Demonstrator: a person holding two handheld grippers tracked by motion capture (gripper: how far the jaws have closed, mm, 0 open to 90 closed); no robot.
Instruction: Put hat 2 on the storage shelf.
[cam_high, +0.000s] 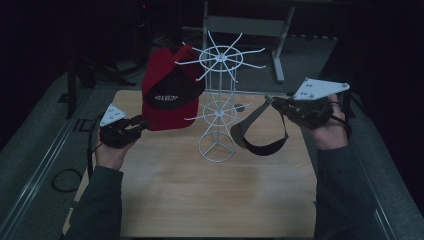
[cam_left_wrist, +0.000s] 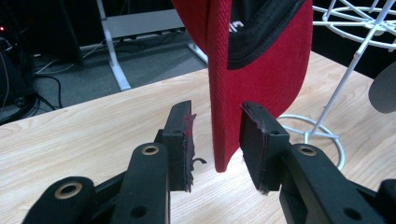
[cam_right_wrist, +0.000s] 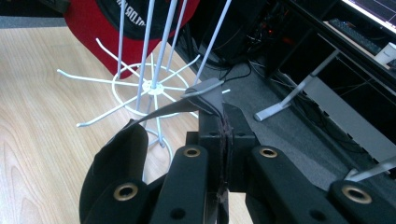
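A red cap (cam_high: 167, 95) with a black front panel hangs from an arm of the white wire rack (cam_high: 218, 107) in the middle of the wooden table. My left gripper (cam_high: 142, 122) is at the cap's lower left edge. In the left gripper view the red brim (cam_left_wrist: 224, 93) hangs between the pads (cam_left_wrist: 254, 137) with a gap on each side, so my left gripper (cam_left_wrist: 217, 114) is open around it. My right gripper (cam_high: 270, 100) is right of the rack, shut on the band of a dark grey cap (cam_high: 260, 137) that dangles below it. The jaws of my right gripper (cam_right_wrist: 223, 116) pinch that grey cap (cam_right_wrist: 116, 163).
The rack's round base (cam_high: 217, 150) stands mid-table, and its spokes (cam_high: 250, 52) reach out at two heights. The table's bare wood (cam_high: 210, 200) lies toward me. A metal desk leg (cam_high: 280, 45) stands beyond the table, and a cable loop (cam_high: 65, 180) lies on the floor at left.
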